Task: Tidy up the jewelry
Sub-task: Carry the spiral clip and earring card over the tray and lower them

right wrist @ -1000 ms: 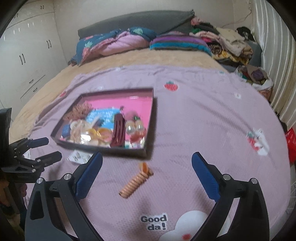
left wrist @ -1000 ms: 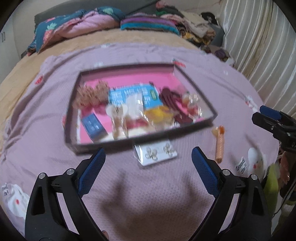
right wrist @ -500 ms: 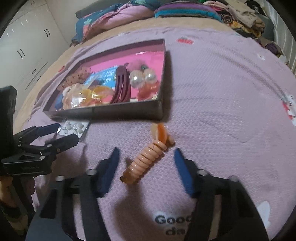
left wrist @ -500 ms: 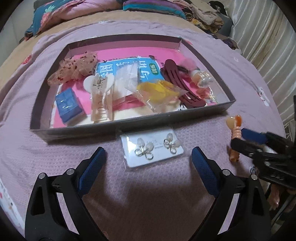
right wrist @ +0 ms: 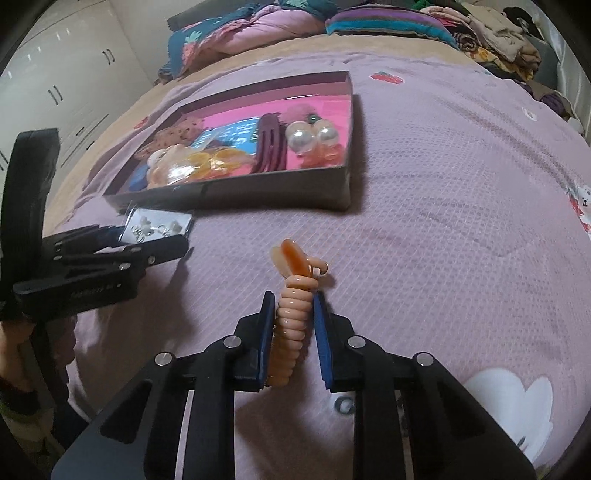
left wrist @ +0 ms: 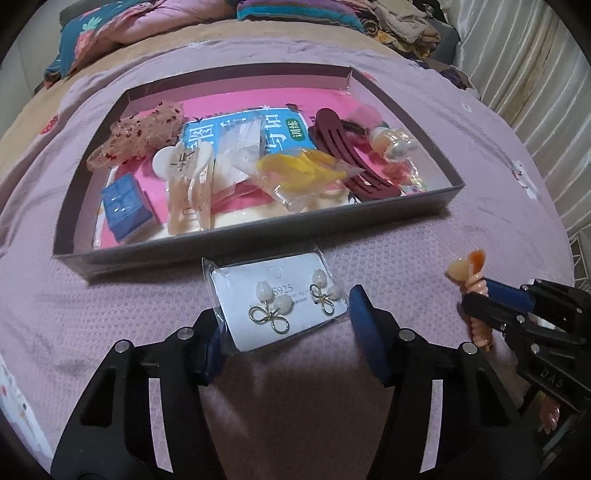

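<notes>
An earring card in a clear bag (left wrist: 280, 302) lies on the purple bedspread just in front of the dark tray (left wrist: 258, 240). My left gripper (left wrist: 284, 325) is open, its fingers on either side of the card's near end. A peach spiral hair tie (right wrist: 293, 314) lies on the bedspread right of the tray. My right gripper (right wrist: 293, 310) has closed its blue pads against the hair tie's coils. The hair tie (left wrist: 471, 280) and right gripper (left wrist: 491, 299) also show in the left wrist view. The card (right wrist: 159, 225) and left gripper (right wrist: 147, 243) show in the right wrist view.
The tray (right wrist: 280, 184) holds hair clips, a scrunchie, a blue box, pearl items and small bags. Pillows and folded clothes (right wrist: 406, 26) lie at the bed's head. White wardrobes (right wrist: 55, 74) stand at the left, a curtain (left wrist: 535, 55) at the right.
Both grippers moved down and forward. The left gripper narrowed around the earring card. The right gripper closed from wide open onto the hair tie.
</notes>
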Action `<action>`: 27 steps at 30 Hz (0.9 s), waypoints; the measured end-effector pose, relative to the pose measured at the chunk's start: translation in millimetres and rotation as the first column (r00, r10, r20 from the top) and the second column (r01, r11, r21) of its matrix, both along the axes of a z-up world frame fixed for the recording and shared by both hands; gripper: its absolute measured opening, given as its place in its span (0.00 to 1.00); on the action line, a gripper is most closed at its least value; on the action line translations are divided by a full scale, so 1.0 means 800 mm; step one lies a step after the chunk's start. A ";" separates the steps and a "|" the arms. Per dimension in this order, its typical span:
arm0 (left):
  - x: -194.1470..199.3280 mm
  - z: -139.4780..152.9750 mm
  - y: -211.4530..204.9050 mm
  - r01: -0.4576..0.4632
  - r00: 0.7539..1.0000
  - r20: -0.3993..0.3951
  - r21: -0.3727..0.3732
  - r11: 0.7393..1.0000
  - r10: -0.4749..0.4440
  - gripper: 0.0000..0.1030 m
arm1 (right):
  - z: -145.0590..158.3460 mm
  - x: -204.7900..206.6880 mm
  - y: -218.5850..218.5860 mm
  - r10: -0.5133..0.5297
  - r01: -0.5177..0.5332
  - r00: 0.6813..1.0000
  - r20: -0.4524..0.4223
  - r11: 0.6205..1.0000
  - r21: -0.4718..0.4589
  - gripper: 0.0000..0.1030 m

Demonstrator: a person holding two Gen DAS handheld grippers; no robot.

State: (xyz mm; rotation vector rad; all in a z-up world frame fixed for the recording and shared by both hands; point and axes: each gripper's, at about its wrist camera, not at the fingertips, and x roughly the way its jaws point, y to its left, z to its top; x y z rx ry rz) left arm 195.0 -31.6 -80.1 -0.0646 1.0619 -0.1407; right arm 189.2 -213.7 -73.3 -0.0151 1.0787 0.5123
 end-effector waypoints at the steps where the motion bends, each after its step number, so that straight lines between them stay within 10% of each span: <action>1: -0.002 0.003 0.001 0.002 1.000 0.005 -0.003 1.000 -0.002 0.49 | 0.002 -0.005 0.000 0.007 -0.007 1.000 0.003 1.000 0.000 0.20; 27: -0.070 0.099 0.104 -0.129 0.975 0.164 -0.127 0.984 0.149 0.49 | 0.099 -0.035 0.059 0.084 -0.091 0.983 0.165 0.995 0.034 0.20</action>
